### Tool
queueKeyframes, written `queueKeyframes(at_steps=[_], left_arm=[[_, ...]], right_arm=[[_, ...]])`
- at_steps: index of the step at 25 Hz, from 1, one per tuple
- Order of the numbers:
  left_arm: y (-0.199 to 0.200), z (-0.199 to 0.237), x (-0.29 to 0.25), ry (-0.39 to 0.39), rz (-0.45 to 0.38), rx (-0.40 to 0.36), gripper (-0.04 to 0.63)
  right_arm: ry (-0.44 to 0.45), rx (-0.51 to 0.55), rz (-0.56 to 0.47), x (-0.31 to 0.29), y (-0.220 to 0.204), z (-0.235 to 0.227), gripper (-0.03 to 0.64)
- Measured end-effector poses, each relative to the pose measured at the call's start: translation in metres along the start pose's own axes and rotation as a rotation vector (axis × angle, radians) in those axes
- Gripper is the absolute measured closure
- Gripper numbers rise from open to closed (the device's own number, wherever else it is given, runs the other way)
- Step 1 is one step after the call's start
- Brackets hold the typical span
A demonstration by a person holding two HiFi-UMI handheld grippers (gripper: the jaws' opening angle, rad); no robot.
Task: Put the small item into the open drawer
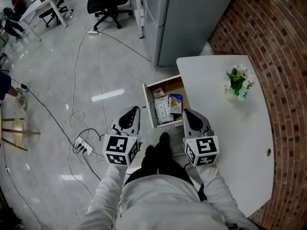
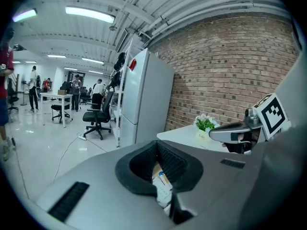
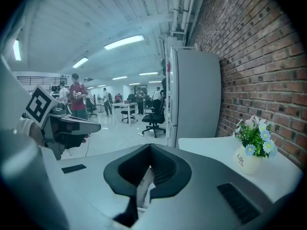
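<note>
The open drawer [image 1: 147,104] juts out from under the white table [image 1: 225,128]. Inside lie a white packet [image 1: 163,110], a blue packet [image 1: 175,102] and a brownish item [image 1: 158,92]. My left gripper [image 1: 134,109] hovers just left of the drawer's near corner, jaws shut with nothing between them. My right gripper [image 1: 185,112] hangs over the drawer's near right edge, also shut and empty. In the left gripper view the packets [image 2: 160,178] show through the gap behind the shut jaws, and the right gripper [image 2: 230,133] appears at the right. The right gripper view shows the left gripper [image 3: 72,126] at the left.
A small pot of flowers [image 1: 237,84] stands on the table by the brick wall [image 1: 278,56]. A grey cabinet [image 1: 192,18] rises behind the drawer. Cables and a power strip [image 1: 82,146] lie on the floor at the left. An office chair [image 1: 108,4] stands farther off.
</note>
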State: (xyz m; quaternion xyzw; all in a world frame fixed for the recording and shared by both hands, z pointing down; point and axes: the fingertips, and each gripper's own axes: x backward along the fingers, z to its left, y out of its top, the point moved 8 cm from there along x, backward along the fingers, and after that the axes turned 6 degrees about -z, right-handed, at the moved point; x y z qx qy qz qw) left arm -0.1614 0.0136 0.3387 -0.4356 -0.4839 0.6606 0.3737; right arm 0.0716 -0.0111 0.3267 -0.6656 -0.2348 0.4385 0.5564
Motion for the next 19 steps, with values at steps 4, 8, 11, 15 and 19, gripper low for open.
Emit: queueKeyframes(at_steps=[4, 8, 11, 15, 19], left_arm=[[0.001, 0.001, 0.001, 0.005, -0.009, 0.002, 0.577], [-0.001, 0.003, 0.003, 0.013, -0.01, 0.012, 0.578], [-0.002, 0.004, 0.003, 0.013, -0.013, 0.014, 0.577], [-0.006, 0.002, 0.001, -0.006, -0.004, 0.009, 0.577], [-0.011, 0.003, -0.001, -0.016, 0.008, 0.007, 0.577]], right_arm=[[0.01, 0.007, 0.004, -0.002, -0.001, 0.003, 0.591], [0.019, 0.014, 0.003, -0.003, -0.001, 0.008, 0.591], [0.019, 0.015, -0.003, -0.004, 0.001, 0.01, 0.591], [0.019, 0.026, -0.005, -0.004, 0.0, 0.012, 0.591], [0.013, 0.033, -0.009, -0.005, -0.002, 0.014, 0.591]])
